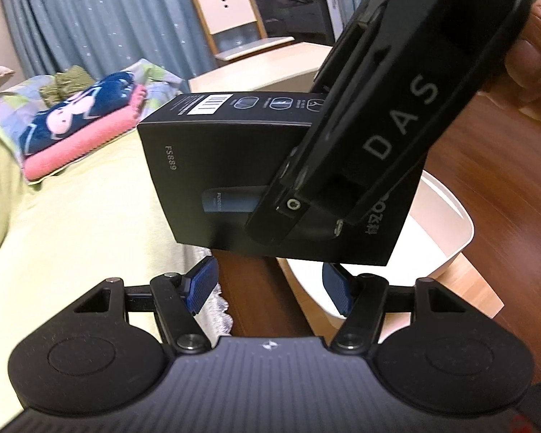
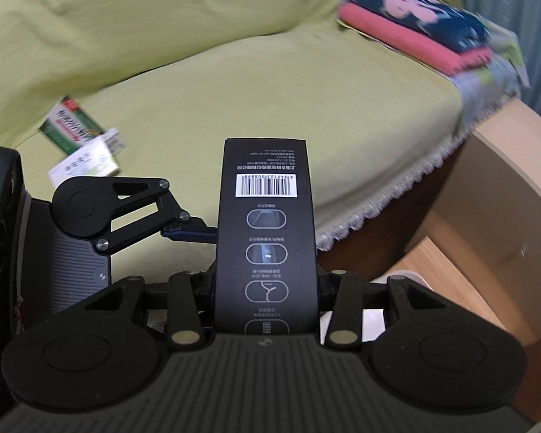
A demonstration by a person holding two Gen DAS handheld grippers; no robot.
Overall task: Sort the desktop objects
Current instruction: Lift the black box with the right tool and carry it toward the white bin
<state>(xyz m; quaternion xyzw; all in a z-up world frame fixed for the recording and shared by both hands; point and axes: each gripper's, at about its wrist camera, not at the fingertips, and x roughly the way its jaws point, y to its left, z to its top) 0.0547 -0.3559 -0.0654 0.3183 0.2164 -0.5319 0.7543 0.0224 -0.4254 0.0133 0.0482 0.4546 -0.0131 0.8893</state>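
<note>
A black carton marked FS889 (image 1: 212, 180) hangs in the air, clamped by my right gripper (image 1: 306, 216), whose black body comes in from the upper right. In the right wrist view the carton's barcode side (image 2: 267, 187) stands up between the fingers of that right gripper (image 2: 267, 288). My left gripper (image 1: 270, 285) is open just below the carton's bottom edge, with nothing between its blue pads (image 1: 202, 285). From the right wrist view, one left finger (image 2: 187, 232) reaches to the carton's left side. A white bin (image 1: 447, 209) sits under and behind the carton.
A yellow-green cover (image 2: 234, 90) spreads over the couch, with folded towels (image 1: 75, 133) at its far end and two small medicine boxes (image 2: 75, 133) lying on it. The bin rests on a light wooden table (image 1: 479, 288). A hand (image 1: 530, 47) holds the right gripper. A chair (image 1: 231, 11) stands behind.
</note>
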